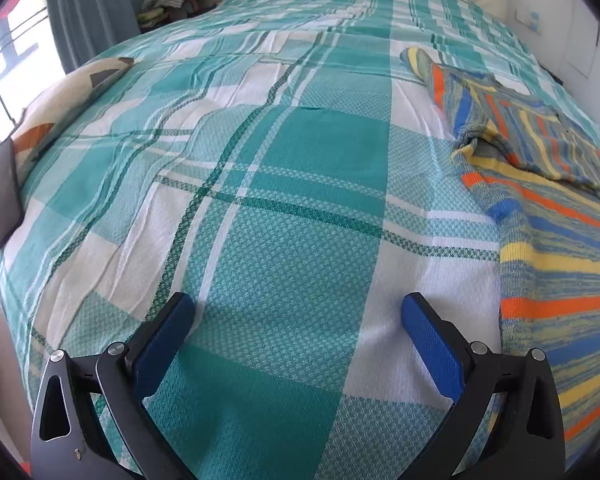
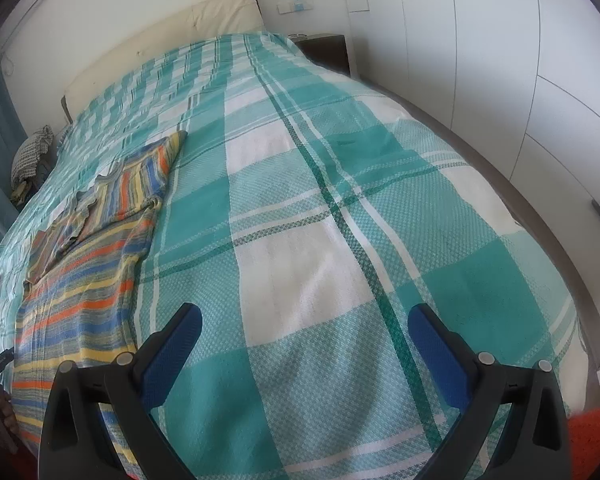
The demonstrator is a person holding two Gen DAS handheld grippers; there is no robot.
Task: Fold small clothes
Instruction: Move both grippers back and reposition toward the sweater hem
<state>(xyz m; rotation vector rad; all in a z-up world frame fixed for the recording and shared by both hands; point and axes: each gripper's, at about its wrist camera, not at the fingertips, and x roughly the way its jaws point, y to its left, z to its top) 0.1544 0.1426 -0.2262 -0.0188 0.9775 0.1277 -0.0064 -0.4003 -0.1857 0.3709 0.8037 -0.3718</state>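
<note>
Each hand-held gripper (image 1: 298, 314) (image 2: 305, 324) has black frames, blue pads (image 1: 432, 346), silver screws.

I find no readable text, label, brand or number in either wrist view (the small wall stickers are too blurred).

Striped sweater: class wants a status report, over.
Left gripper and right gripper open, empty. Striped sweater on plaid bedspread, sleeves folded in. Nothing in the way.

A small knitted sweater (image 1: 548, 216) (image 2: 88, 248) with orange, blue, yellow and grey stripes lies flat on the bed. Its sleeves are folded in over the chest, rumpled, while the lower body is spread smooth
</note>
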